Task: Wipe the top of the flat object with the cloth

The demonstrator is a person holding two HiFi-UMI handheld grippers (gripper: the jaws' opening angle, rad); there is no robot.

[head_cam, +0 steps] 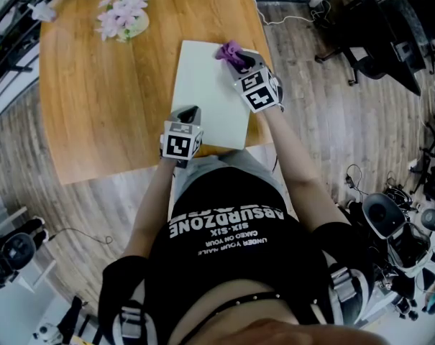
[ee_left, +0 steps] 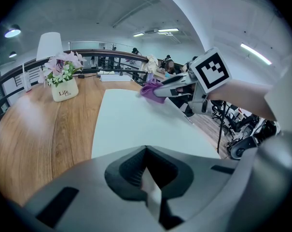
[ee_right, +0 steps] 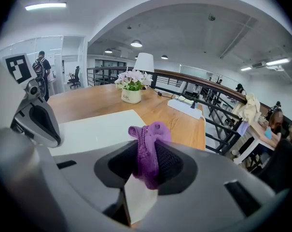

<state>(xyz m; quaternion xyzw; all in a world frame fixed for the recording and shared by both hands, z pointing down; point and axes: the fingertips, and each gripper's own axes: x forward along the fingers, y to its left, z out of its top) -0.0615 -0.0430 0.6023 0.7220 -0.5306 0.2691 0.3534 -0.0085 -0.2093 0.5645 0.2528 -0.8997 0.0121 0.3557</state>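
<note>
- Black shirt of the person [head_cam: 228, 228] filled the near edge of the head view, with both forearms reaching out over the wooden bench [head_cam: 95, 106].
- The left claw [head_cam: 188, 112] had its jaws drawn together on nothing, its tip at the near left corner of the flat white board [head_cam: 210, 95].
- The right claw [head_cam: 239, 60] was clamped on the purple cloth [head_cam: 229, 50], which sat at the board's far right corner.
- 1 tuft of cloth stuck out past the tips.
- The cloth looked soft, light and limp, so a pinch on the bunched middle seemed best, leaving loose fabric to drag.
- The board looked thin, stiff and smooth, and probably light enough to slide, so pressing down on a corner seemed wise.
- A flower pot [head_cam: 124, 16] stood well apart on the bench.
</note>
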